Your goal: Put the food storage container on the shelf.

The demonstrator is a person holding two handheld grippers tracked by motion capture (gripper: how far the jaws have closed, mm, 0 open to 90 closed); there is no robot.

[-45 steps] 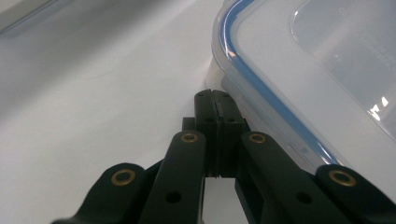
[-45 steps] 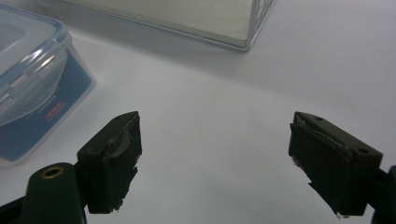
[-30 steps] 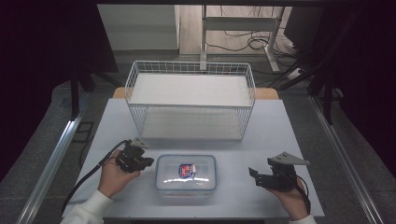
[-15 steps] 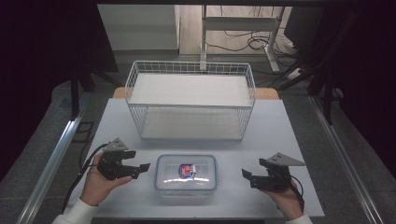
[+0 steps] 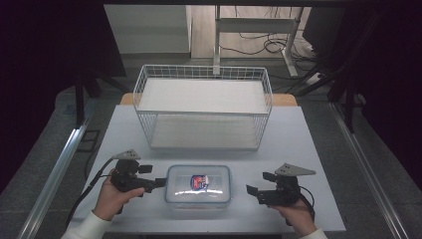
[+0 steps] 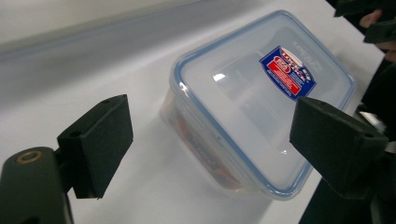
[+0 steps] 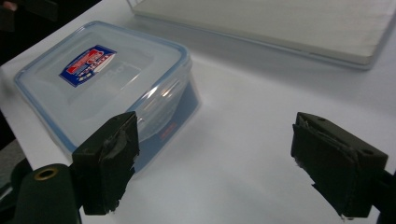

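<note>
A clear plastic container (image 5: 215, 188) with a blue-rimmed lid and a red and blue sticker stands at the front middle of the white table (image 5: 298, 139). My left gripper (image 5: 153, 177) is just left of it, open, one jaw nearly at the container's left wall. In the left gripper view the container (image 6: 252, 107) lies ahead between the spread jaws of the left gripper (image 6: 212, 135). My right gripper (image 5: 259, 183) is open a short way to the container's right. In the right gripper view the container (image 7: 102, 79) sits ahead left of the right gripper (image 7: 224, 154).
A white wire basket (image 5: 204, 113) with a pale board in its base stands behind the container across the table's far half. Its board (image 7: 280, 23) appears at the top of the right gripper view. The table's front edge runs just below both hands.
The left gripper has turned to point right and closed in on the container's left side. The right gripper has slid left toward the container. The container has not moved.
</note>
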